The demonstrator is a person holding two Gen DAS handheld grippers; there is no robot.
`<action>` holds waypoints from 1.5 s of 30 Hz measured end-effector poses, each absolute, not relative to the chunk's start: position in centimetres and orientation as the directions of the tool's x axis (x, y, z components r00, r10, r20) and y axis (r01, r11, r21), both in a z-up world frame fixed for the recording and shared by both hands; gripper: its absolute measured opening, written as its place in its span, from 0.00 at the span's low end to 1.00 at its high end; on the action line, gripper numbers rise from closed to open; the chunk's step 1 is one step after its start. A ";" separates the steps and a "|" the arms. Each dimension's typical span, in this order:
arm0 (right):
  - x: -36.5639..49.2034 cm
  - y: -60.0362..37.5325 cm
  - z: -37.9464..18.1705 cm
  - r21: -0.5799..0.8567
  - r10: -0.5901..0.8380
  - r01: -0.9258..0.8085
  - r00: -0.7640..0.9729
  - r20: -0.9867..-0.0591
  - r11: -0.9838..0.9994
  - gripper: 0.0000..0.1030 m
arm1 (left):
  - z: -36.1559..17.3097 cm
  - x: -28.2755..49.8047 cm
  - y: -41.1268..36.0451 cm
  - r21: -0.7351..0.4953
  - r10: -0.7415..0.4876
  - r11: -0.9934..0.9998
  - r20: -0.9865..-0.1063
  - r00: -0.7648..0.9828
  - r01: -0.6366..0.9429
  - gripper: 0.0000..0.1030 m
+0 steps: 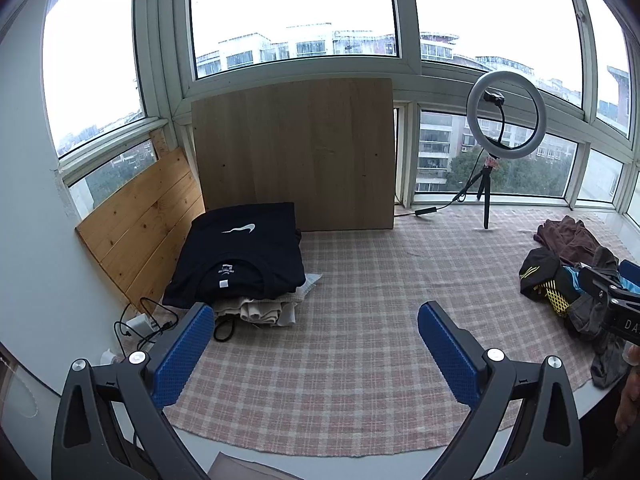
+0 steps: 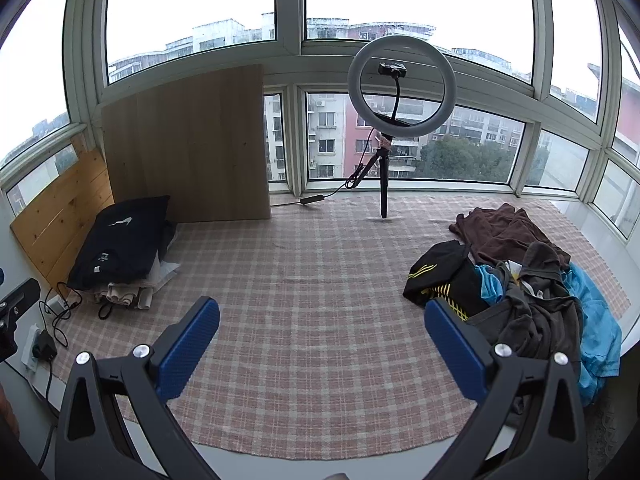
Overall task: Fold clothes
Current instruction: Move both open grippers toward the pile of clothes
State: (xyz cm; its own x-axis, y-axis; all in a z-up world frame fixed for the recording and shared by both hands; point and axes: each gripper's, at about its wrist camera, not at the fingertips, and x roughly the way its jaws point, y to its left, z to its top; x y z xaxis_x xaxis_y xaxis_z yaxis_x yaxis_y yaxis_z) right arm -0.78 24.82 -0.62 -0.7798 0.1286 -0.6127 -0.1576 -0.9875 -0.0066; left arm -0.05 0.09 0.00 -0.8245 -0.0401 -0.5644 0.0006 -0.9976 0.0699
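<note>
Currently the left claw is released, blue pads wide apart, nothing between them; it hangs over bare plaid cloth. The right claw is likewise spread and empty, its right pad just before the edge of the unfolded pile.

Unfolded clothes lie heaped at the right of the cloth: a black piece with yellow marks, a dark grey shirt, a bright blue piece, a brown garment farthest back. Well apart, at the left, sits the folded stack: black T-shirt with white logo on top, beige pieces beneath.

Behind the stack lean two wooden boards. A ring light on a tripod stands near the windows.
</note>
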 end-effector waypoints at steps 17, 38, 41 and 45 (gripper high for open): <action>0.7 26.8 -1.1 -0.033 0.247 -0.289 -0.745 -0.620 -0.957 1.00 | -1.6 -2.1 2.6 0.025 0.098 -0.990 -0.591 -0.801 -0.139 0.99; 6.6 31.5 -1.4 -0.053 0.456 -0.549 -0.632 -0.627 -0.834 1.00 | -1.8 -2.8 10.7 0.047 0.323 -0.895 -0.619 -0.716 -0.444 0.99; 6.9 32.0 -1.4 -0.058 0.473 -0.570 -0.618 -0.628 -0.820 1.00 | -1.8 -2.8 11.4 0.045 0.343 -0.883 -0.620 -0.706 -0.468 0.99; 7.3 32.6 -1.7 -0.059 0.481 -0.582 -0.606 -0.633 -0.811 1.00 | -1.9 -2.7 12.4 0.042 0.362 -0.870 -0.622 -0.694 -0.492 0.99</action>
State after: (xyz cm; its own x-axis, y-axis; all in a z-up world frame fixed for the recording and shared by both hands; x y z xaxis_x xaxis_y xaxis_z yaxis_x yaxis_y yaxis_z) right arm 7.28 32.60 -1.69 -0.6062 0.4809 -0.6335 -0.5819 -0.8112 -0.0589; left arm -2.74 12.40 -1.88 -0.6941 0.3621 -0.6222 -0.4917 -0.8697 0.0424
